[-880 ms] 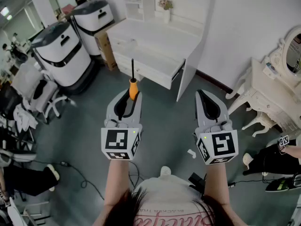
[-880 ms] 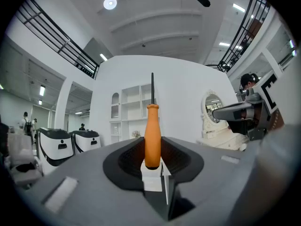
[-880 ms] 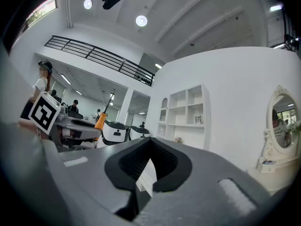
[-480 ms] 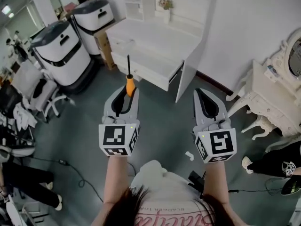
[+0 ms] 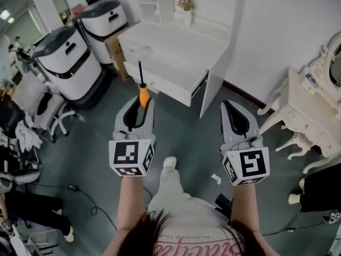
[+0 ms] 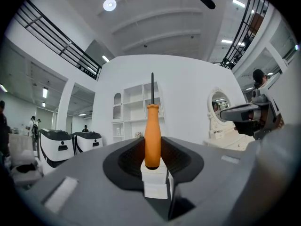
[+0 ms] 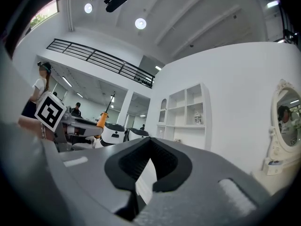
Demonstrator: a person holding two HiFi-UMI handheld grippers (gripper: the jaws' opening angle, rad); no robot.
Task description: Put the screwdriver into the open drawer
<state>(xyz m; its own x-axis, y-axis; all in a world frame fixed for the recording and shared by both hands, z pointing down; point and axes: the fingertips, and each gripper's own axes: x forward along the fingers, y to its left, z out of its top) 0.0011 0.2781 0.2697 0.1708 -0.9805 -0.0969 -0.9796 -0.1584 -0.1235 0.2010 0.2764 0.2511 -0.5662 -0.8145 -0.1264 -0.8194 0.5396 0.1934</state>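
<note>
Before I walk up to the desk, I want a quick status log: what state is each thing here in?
screwdriver: clamped by its orange handle, shaft pointing forward, not yet in the drawer.
left tool: shut on the screwdriver.
right tool: jaws together, nothing between them.
drawer: pulled open.

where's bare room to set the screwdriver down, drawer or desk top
The open drawer looks bare inside. The desk top looks bare from the drawer back to the flower vase. Crowded left of the desk: two white machines, a cardboard box.
</note>
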